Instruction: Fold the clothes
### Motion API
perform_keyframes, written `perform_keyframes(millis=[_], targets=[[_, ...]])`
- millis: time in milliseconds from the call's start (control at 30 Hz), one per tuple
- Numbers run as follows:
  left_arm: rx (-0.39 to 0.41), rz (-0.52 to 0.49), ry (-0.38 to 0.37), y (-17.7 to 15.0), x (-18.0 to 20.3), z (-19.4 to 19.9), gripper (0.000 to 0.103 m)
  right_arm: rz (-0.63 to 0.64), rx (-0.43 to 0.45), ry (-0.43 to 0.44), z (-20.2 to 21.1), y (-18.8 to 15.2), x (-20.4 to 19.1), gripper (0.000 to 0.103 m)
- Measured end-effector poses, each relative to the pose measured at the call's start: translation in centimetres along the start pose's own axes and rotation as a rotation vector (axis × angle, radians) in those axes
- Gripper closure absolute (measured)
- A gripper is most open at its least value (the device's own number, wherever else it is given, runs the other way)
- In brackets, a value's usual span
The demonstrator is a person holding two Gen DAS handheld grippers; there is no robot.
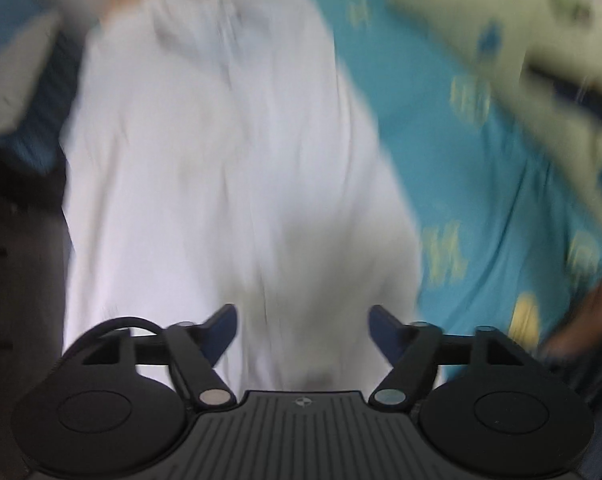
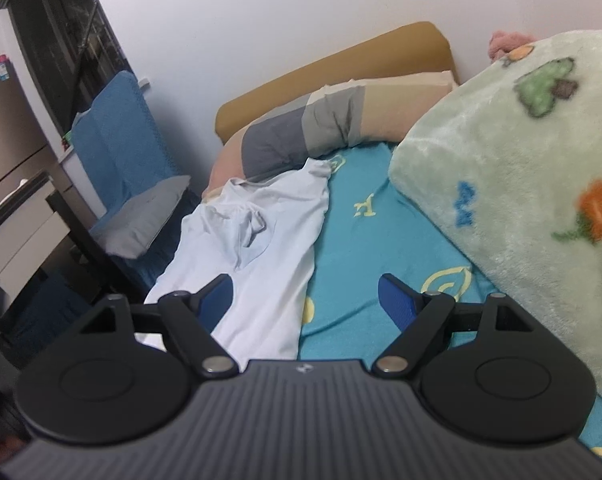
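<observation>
Ahead of both tongs, spread on the bed: a pale shirt point(image 2: 261, 232), lengthwise along the left edge of the teal sheet point(image 2: 381, 240). Seen from the right gripper point(image 2: 306, 298), jaws wide apart and empty, left blue pad point(image 2: 217, 300) over the shirt's near hem, right pad over bare sheet. Thin, soft cotton, lightly creased, with a bunched fold near the collar and one sleeve reaching toward a long bolster point(image 2: 321, 128) banded in peach, dark grey and light grey. Beyond that, a padded mustard headboard point(image 2: 341, 64). To the right, a thick fleecy mint blanket point(image 2: 521, 180) heaped up, printed with orange and green shapes.

From the left gripper point(image 1: 303, 326), much motion blur: jaws likewise spread, nothing between them, white shirt point(image 1: 221, 180) filling the middle of the view just beyond the fingertips, sheet point(image 1: 461, 160) with yellow motifs to the right, blanket point(image 1: 541, 40) at the far corner. Cannot tell whether the pads touch the cloth.
</observation>
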State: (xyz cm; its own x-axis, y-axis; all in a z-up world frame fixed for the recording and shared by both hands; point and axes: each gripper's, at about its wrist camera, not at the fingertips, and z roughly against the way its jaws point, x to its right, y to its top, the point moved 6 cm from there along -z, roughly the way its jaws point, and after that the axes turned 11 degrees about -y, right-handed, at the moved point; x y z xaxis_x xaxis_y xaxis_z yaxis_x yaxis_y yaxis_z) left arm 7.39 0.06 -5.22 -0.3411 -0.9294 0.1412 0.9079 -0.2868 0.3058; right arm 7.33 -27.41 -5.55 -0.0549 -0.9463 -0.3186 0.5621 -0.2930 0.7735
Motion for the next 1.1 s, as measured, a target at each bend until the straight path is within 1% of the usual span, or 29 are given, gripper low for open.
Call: perform_keyframes(millis=[33, 67, 133, 200, 267, 333, 400, 467, 567, 667, 767, 800, 833, 1000, 1100], targets=[[0.077, -0.005, 0.009, 0.7, -0.2, 1.2, 0.019, 0.002, 0.006, -0.006, 0.0, 0.1, -0.1, 0.022], [0.136, 0.009, 0.009, 1.0, -0.4, 2.1, 0.017, 0.010, 0.010, -0.013, 0.0, 0.2, -0.3, 0.022], [0.253, 0.039, 0.008, 1.5, -0.9, 3.7, 0.015, 0.032, 0.017, -0.030, 0.0, 0.2, -0.8, 0.022], [0.369, 0.069, 0.007, 2.1, -1.3, 5.4, 0.008, 0.068, 0.023, -0.043, -0.2, 0.1, -1.3, 0.022], [0.450, 0.101, 0.005, 2.0, -1.6, 6.6, 0.008, 0.111, 0.024, -0.055, -0.4, -0.1, -2.1, 0.022], [0.501, 0.100, 0.004, 1.2, -2.1, 6.9, 0.007, 0.155, 0.016, -0.055, -1.1, -0.1, -3.4, 0.022], [0.537, 0.093, 0.009, 0.3, -2.9, 6.6, 0.004, 0.197, 0.001, -0.048, -2.0, 0.0, -5.1, 0.022], [0.557, 0.127, 0.019, -1.2, -4.5, 5.7, 0.004, 0.242, -0.013, -0.040, -3.1, 0.1, -6.9, 0.022], [0.598, 0.184, 0.018, -2.8, -7.7, 4.6, 0.004, 0.369, -0.038, -0.003, -7.0, 0.3, -12.6, 0.022], [0.622, 0.255, 0.013, -3.8, -11.1, 3.1, 0.004, 0.496, -0.063, 0.034, -10.8, 0.5, -18.3, 0.022], [0.615, 0.337, -0.019, -4.7, -14.3, 1.6, 0.004, 0.621, -0.090, 0.071, -14.7, 0.6, -23.9, 0.022], [0.614, 0.370, -0.027, -5.0, -15.5, 1.1, 0.004, 0.656, -0.111, 0.084, -16.7, 0.3, -26.1, 0.022], [0.612, 0.402, -0.035, -5.3, -16.6, 0.6, 0.004, 0.694, -0.125, 0.091, -18.5, -0.1, -28.2, 0.022], [0.608, 0.525, 0.007, -6.9, -21.9, -1.2, 0.004, 0.919, -0.163, 0.097, -25.7, -5.3, -34.7, 0.022], [0.601, 0.607, 0.012, -7.6, -24.4, -2.6, 0.004, 1.054, -0.185, 0.100, -29.9, -8.4, -38.6, 0.022]])
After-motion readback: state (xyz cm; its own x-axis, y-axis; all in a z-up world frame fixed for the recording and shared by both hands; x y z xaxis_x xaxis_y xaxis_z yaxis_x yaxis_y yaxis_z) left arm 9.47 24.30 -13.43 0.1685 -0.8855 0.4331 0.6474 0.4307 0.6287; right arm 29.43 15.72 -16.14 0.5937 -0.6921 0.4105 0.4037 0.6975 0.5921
